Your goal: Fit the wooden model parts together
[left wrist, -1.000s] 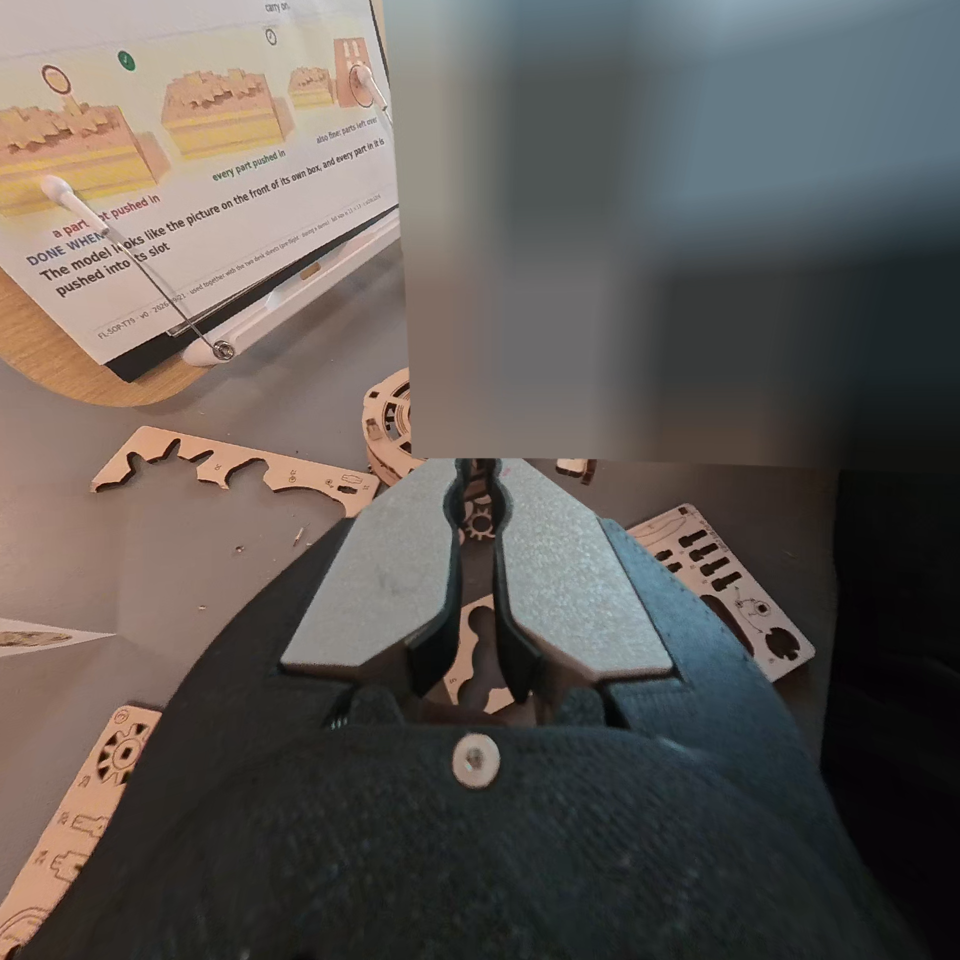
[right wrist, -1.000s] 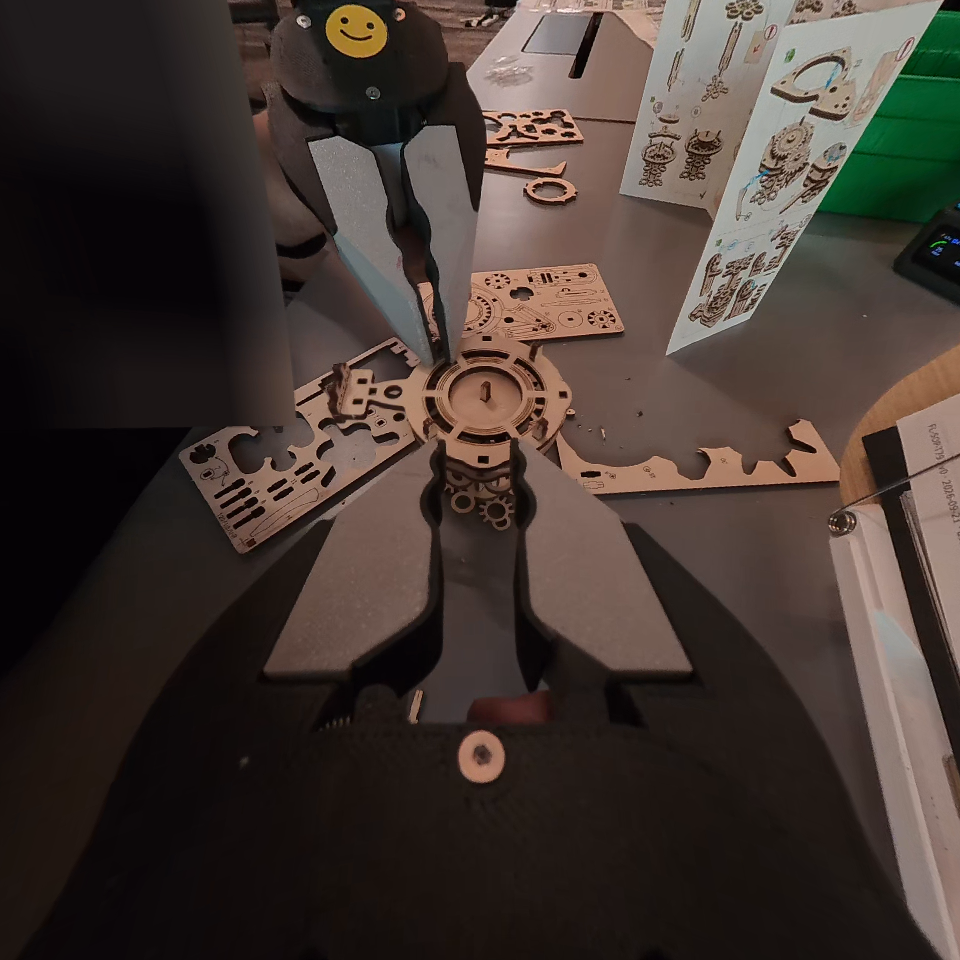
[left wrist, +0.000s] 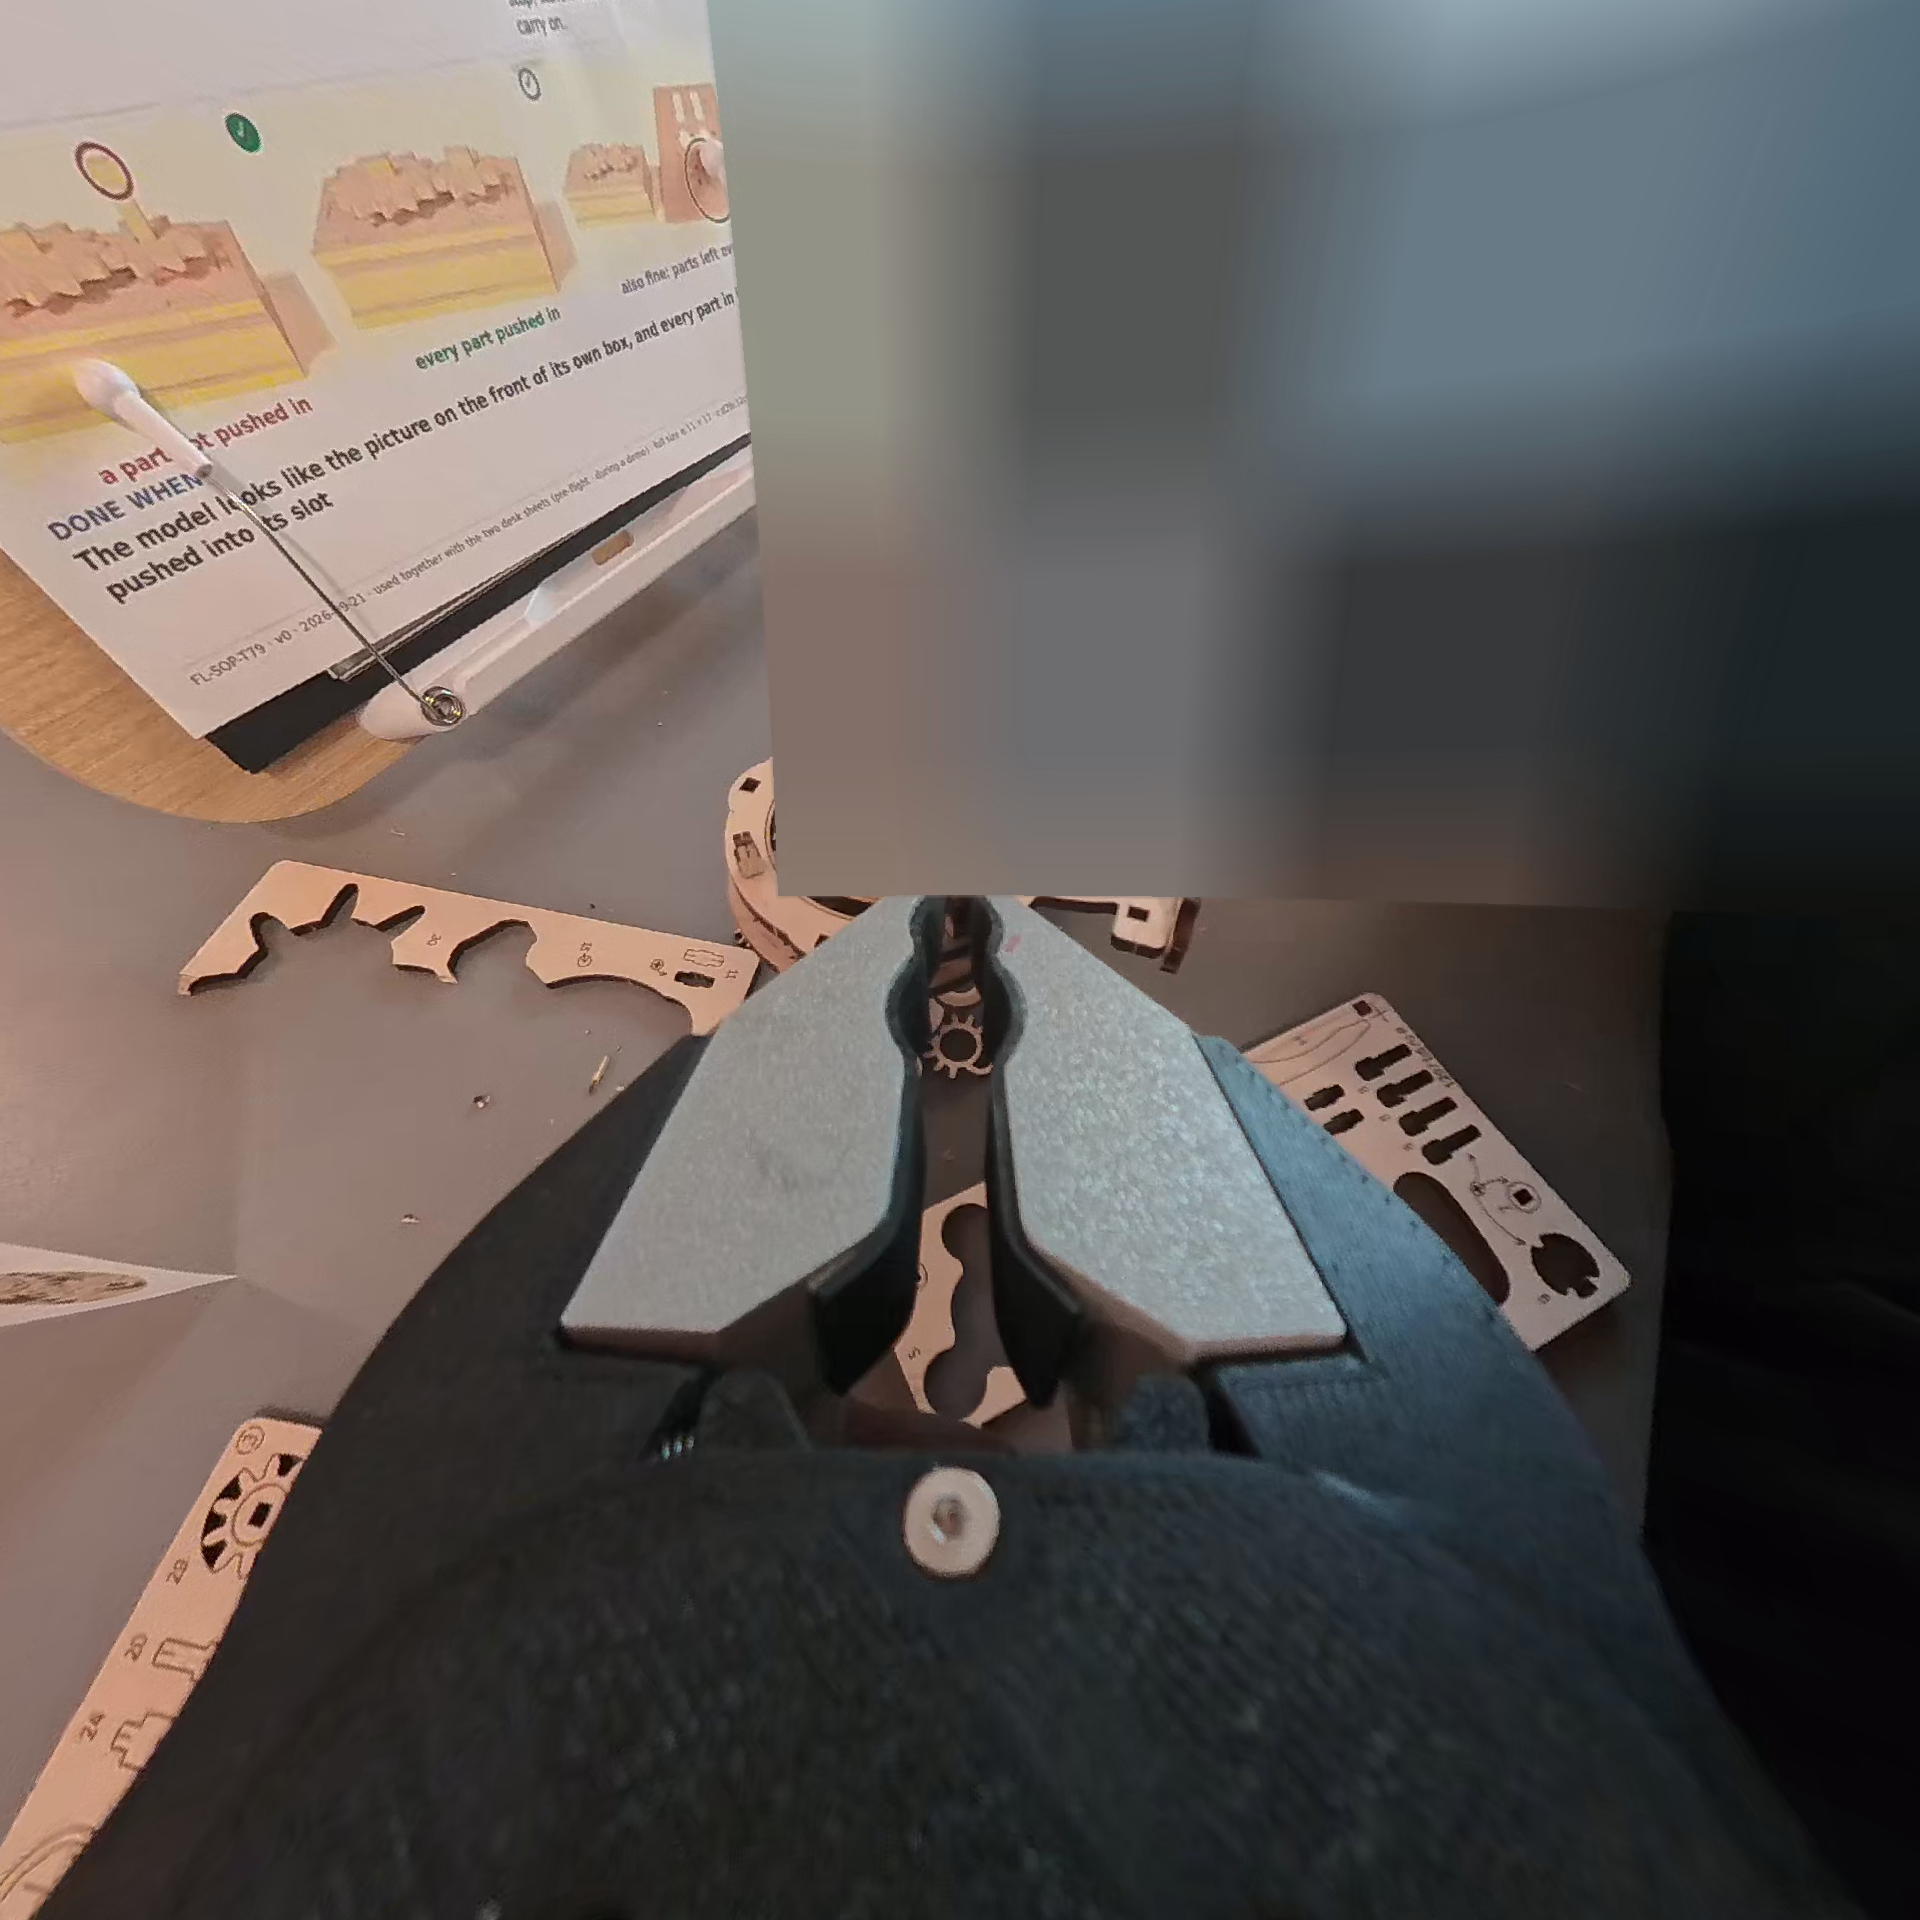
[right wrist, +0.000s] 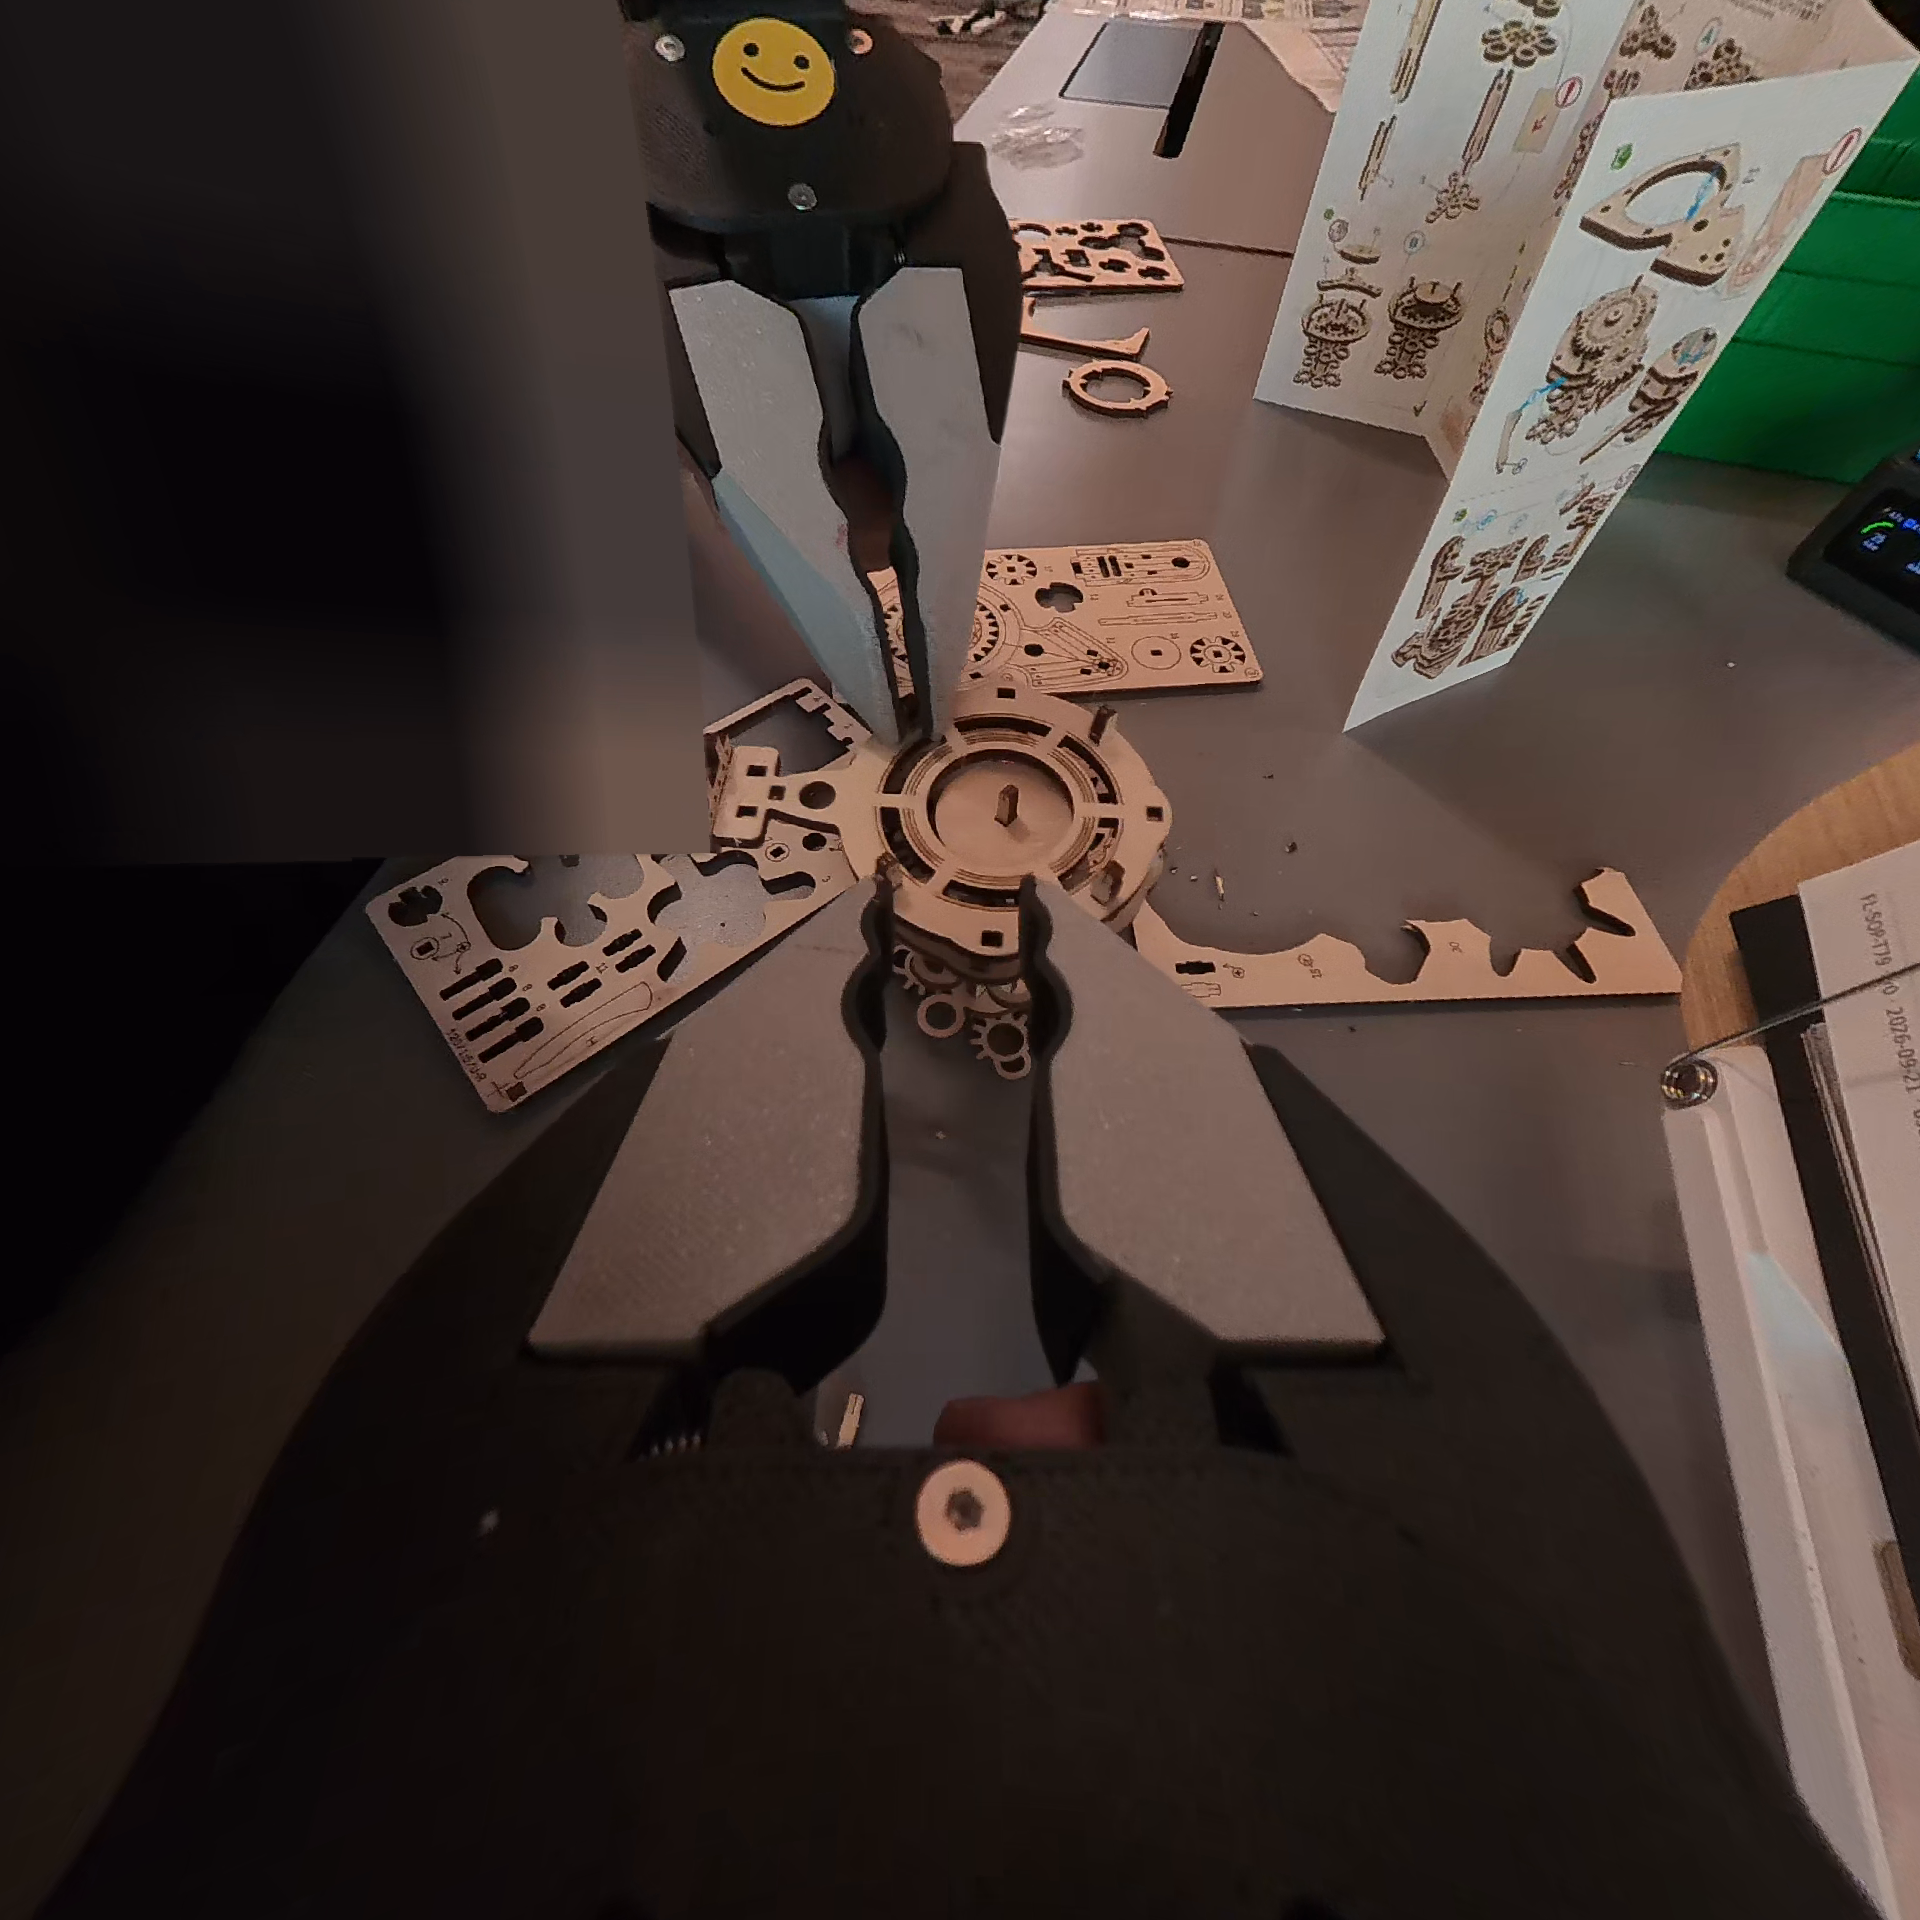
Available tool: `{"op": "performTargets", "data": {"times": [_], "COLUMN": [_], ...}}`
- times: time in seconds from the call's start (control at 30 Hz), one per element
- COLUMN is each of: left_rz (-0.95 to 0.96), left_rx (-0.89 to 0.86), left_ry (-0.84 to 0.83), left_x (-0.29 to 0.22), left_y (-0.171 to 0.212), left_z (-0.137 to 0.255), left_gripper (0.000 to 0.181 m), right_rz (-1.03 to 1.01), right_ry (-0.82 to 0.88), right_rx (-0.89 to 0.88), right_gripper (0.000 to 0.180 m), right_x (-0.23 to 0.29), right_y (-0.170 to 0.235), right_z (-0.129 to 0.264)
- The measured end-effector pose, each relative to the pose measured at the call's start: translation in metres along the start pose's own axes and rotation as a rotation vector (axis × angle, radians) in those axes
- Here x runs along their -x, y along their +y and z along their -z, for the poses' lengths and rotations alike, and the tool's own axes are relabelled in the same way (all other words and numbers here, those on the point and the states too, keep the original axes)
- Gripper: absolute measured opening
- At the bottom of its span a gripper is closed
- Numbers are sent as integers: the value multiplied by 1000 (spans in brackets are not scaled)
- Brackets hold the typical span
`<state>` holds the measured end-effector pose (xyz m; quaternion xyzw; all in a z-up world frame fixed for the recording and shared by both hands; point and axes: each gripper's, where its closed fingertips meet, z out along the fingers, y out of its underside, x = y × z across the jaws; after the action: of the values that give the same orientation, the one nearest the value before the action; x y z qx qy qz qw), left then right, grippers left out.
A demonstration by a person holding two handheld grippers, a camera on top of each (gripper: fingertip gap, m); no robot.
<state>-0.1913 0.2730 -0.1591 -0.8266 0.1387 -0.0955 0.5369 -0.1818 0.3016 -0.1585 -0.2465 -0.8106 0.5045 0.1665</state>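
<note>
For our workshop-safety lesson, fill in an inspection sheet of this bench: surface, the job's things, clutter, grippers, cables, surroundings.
Surface: grey table, with wood crumbs near the model.
Job's things: round wooden model, layered, a small peg upright at its centre; loose gear pieces against its near edge.
Clutter: punched-out part sheets, a jagged offcut strip, an unpunched sheet, a loose wooden ring.
Grippers: right gripper with fingers parted, astride the model's near rim; left gripper with tips almost together at the far rim, grip unclear.
Cables: nothing seen.
Surroundings: folded instruction leaflet standing upright, instruction card on a stand, green crate, small lit screen.
</note>
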Motion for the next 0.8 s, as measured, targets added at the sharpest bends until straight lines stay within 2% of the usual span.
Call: {"op": "performTargets", "data": {"times": [0.8], "left_rz": [-11], "left_rx": [-21], "left_ry": [40], "left_x": [0], "left_y": [2], "left_z": [2], "left_gripper": [2], "right_rz": [10], "right_ry": [0], "right_rx": [9], "right_gripper": [20], "right_x": [4], "right_y": [-1], "right_z": [-1]}}
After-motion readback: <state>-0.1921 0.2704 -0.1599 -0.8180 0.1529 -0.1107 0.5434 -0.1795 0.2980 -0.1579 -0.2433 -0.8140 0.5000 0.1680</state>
